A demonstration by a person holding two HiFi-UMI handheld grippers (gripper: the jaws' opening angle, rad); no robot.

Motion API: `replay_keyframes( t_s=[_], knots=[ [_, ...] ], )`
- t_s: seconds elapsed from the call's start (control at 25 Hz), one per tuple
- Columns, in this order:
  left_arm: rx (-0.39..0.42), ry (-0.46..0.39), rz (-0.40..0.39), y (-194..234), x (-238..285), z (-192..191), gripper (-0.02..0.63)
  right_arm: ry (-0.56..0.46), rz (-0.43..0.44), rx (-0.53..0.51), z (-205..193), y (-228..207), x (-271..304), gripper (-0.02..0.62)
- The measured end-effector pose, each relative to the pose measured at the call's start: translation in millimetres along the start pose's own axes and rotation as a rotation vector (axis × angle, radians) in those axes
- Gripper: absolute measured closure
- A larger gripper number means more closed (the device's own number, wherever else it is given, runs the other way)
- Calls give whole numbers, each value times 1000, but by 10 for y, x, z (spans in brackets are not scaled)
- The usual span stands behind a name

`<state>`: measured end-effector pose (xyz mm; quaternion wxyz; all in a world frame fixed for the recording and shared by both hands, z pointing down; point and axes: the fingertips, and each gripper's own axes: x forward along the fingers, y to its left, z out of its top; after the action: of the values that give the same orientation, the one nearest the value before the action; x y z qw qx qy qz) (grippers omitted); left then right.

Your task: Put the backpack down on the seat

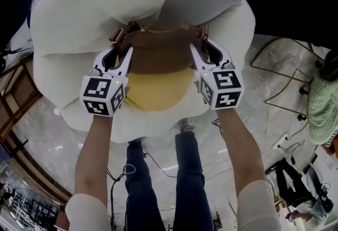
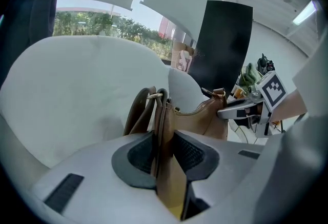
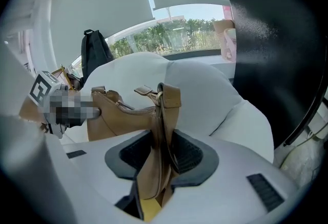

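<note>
Backpack (image 1: 158, 63), tan: held level over the white seat (image 1: 79, 8), contact not discernible; one side strap (image 2: 161, 120) is pinched in the left gripper (image 1: 120, 49), the other in the right gripper (image 1: 202, 47), so the load is shared

support: white cushioned seat (image 1: 79, 24) | over it: brown backpack (image 1: 158, 50), contact unclear | beneath: marbled floor (image 1: 53, 145)

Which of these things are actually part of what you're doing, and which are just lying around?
In the job: tan backpack; white seat; left gripper and right gripper, both clamped on the backpack.
Lying about: black backpack beyond the seat; black bag on the floor.
</note>
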<state>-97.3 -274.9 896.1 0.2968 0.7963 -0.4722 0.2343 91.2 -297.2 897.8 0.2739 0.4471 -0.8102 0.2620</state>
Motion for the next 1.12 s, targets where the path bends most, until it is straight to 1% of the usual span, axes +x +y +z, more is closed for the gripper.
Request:
replay_keyframes(
  t_s=[0.28, 0.52, 0.64, 0.84, 0.96, 1.04, 1.12],
  knots=[
    [-41, 13, 5, 109, 180, 40, 499, -4, -13, -3, 41, -110, 172, 439],
    [-103, 13, 39, 252, 327, 73, 499, -24, -76, -22, 108, -154, 292, 436],
    [-134, 10, 61, 327, 358, 56, 485, -27, -87, -36, 134, -145, 322, 422],
    [-142, 30, 68, 362, 398, 51, 472, -20, -86, -26, 129, -166, 378, 416],
    [-156, 34, 66, 364, 418, 59, 466, -5, -90, -18, 123, -211, 415, 403],
    [-171, 29, 62, 371, 419, 56, 460, -2, -91, 14, 112, -244, 437, 388],
    [-199, 25, 56, 380, 414, 44, 433, -2, -95, 42, 100, -279, 443, 356]
  ],
)
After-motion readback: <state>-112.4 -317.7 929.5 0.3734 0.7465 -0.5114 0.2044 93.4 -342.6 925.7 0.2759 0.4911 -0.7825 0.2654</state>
